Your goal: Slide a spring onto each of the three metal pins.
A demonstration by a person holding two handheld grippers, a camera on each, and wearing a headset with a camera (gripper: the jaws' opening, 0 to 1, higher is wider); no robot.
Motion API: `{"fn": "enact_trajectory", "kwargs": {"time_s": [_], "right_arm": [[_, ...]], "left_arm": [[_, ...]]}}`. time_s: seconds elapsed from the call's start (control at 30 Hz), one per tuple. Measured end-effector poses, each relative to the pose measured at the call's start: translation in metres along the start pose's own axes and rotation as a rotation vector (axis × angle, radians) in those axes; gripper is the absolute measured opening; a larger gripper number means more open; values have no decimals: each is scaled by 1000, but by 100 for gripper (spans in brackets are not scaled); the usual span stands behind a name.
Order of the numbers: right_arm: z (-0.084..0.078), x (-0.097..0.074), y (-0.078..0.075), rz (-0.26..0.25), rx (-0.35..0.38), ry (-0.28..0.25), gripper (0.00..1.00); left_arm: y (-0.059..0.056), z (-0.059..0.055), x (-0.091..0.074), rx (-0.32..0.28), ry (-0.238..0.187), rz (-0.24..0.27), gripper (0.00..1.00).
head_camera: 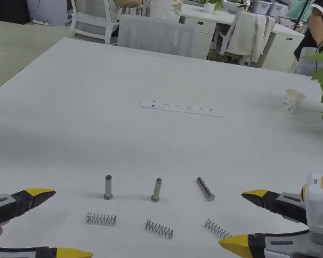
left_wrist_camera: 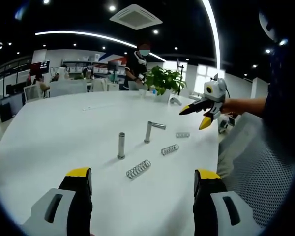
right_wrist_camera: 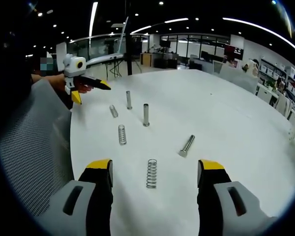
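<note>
1. Bench (head_camera: 151, 70): white, flat, carrying everything.
2. Left claw (head_camera: 65, 222) at 8 o'clock, right claw (head_camera: 237, 218) at 4 o'clock: both spread, empty.
3. Pins (head_camera: 156, 190) in a row near 6 o'clock: two upright, rightmost lying flat; probably needs steadying.
4. Springs (head_camera: 159, 228) just nearer, one per pin: thin, springy coils; pinch gently mid-length, align bore with pin tip.

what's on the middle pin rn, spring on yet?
Nothing. The middle pin stands bare on the table. A spring lies loose on the table just in front of it. Nothing covers the pin, so its full length is visible.
</note>
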State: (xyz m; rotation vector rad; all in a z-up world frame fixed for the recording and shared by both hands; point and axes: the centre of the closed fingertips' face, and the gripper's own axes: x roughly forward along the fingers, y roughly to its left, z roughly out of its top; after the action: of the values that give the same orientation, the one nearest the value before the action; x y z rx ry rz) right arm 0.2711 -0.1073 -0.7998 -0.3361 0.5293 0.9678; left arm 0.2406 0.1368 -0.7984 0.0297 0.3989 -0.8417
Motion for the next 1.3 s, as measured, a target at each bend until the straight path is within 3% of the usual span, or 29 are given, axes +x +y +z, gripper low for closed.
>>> {"fn": "enact_trajectory", "kwargs": {"time_s": [0.97, 1.3], "right_arm": [[-4, -3, 0, -18, 28, -10, 68], [0, -1, -11, -36, 28, -2, 68]], "left_arm": [[0, 5, 3, 15, 10, -12, 81], [-2, 7, 3, 19, 7, -8, 81]]}}
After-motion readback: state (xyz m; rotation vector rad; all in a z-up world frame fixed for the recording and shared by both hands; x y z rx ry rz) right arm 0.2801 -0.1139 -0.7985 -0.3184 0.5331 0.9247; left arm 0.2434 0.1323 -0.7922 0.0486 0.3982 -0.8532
